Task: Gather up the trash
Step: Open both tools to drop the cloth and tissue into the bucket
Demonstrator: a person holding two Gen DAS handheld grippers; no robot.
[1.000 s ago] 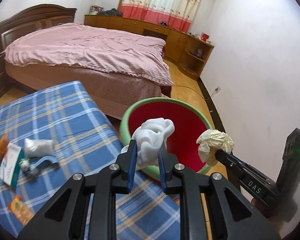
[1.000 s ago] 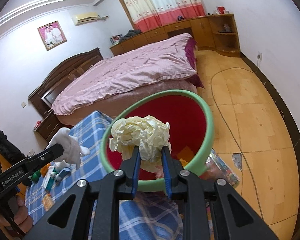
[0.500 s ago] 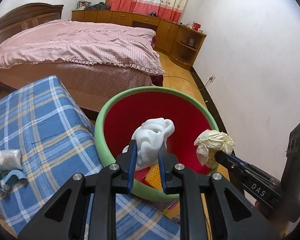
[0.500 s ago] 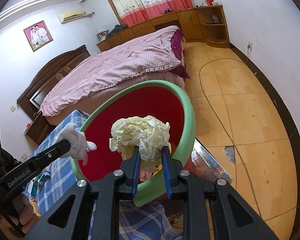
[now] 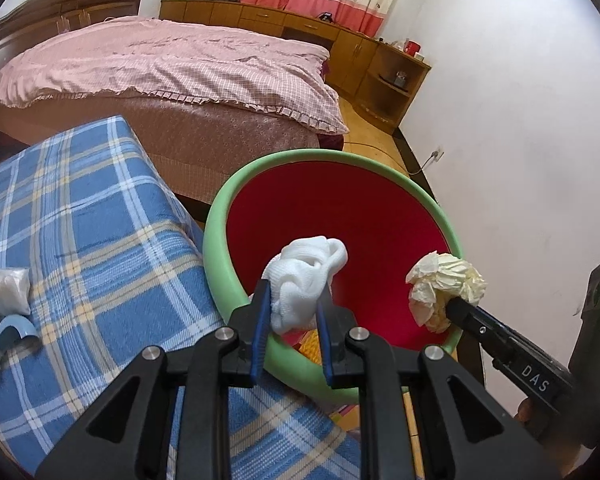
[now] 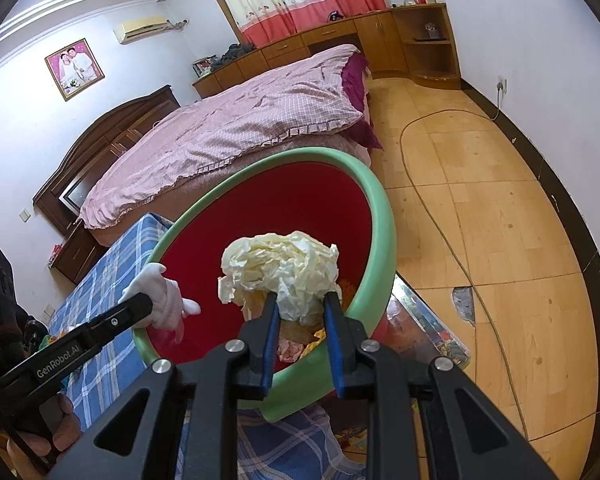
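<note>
Left gripper (image 5: 290, 300) points steeply down, clamped on a white cloth wad (image 5: 306, 276) over the bin's (image 5: 216, 216) red interior. Right gripper (image 6: 300, 308), at 3 o'clock of it, pinches a crumpled yellowish paper ball (image 6: 280, 270) above the same bin (wrappers lie inside). Plaid-covered table (image 5: 80, 208) at 9 o'clock carries 1 white packet (image 5: 2, 290). Bed (image 5: 160, 68) at 12 o'clock.
</note>
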